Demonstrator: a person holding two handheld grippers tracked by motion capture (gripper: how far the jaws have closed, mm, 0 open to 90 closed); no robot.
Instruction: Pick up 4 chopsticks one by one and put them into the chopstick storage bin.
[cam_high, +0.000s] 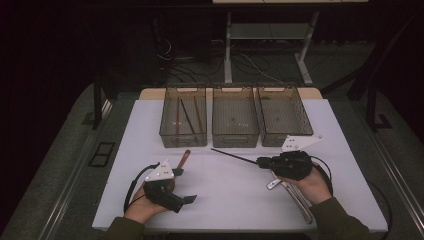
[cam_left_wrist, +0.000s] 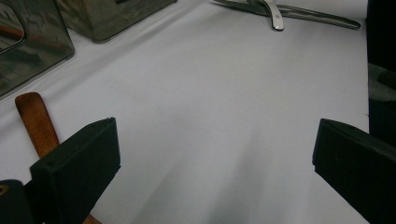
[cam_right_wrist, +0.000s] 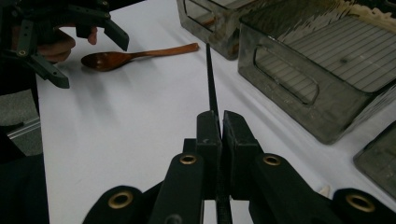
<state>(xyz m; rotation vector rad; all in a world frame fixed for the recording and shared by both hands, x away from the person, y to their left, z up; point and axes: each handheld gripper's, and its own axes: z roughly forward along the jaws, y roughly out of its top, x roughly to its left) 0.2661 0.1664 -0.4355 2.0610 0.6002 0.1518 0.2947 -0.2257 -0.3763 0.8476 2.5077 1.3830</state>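
Black and thin, a chopstick (cam_high: 234, 155) is clamped between the closed jaws of the right tongs (cam_high: 261, 161), its free end pointing left and slightly far, above the white bench (cam_high: 225, 200) just in front of the middle bin (cam_high: 234, 116). In the right gripper view the stick (cam_right_wrist: 211, 84) runs straight out from between the pressed jaws toward the wooden spoon (cam_right_wrist: 128, 57). The left tongs (cam_high: 186, 185) rest at the near left of the bench with their jaws wide apart and nothing between them; the spoon's brown handle (cam_left_wrist: 37, 122) lies just beside the left jaw in the left gripper view. Three clear bins stand in a row at the far side; the left bin (cam_high: 183, 116) holds several long sticks. Metal cutlery (cam_high: 294, 196) lies on the bench under the right hand (cam_high: 312, 184), near the right edge.
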